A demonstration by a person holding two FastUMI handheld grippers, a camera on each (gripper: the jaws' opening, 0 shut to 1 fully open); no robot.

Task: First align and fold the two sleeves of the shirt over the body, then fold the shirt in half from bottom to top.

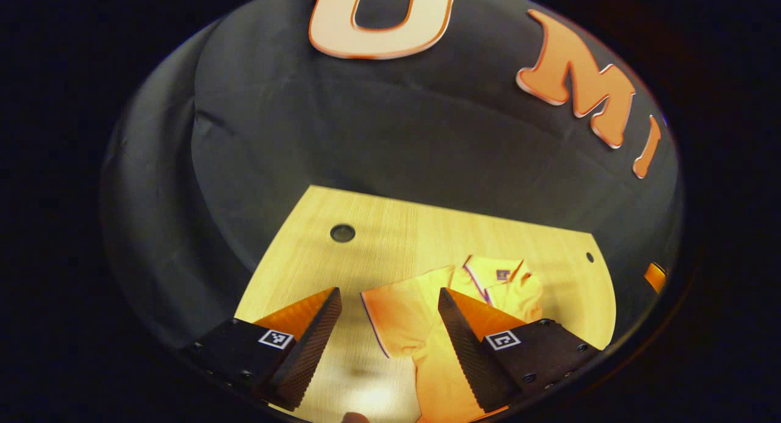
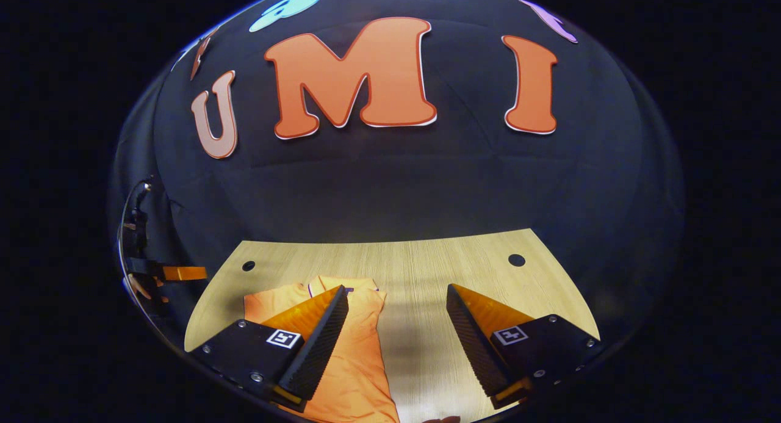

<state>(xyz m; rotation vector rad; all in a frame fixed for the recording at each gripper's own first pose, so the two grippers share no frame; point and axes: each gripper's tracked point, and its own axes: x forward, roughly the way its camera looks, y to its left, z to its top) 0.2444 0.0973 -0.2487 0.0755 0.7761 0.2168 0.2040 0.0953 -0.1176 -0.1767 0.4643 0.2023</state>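
We hold the left tool [image 1: 387,334] and right tool [image 2: 396,340] with fingers apart and empty above the pale wooden counter [image 2: 427,258], where the soft, light orange collared shirt [image 2: 348,350] lies at seven o'clock, best pinched at a sleeve hem.

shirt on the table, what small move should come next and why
Probably lower the left gripper onto the sleeve lying spread out to the side of the orange shirt and close on its hem. Both grippers hang open above the wooden table holding nothing, and that sleeve lies flat right between the left gripper's open fingers.
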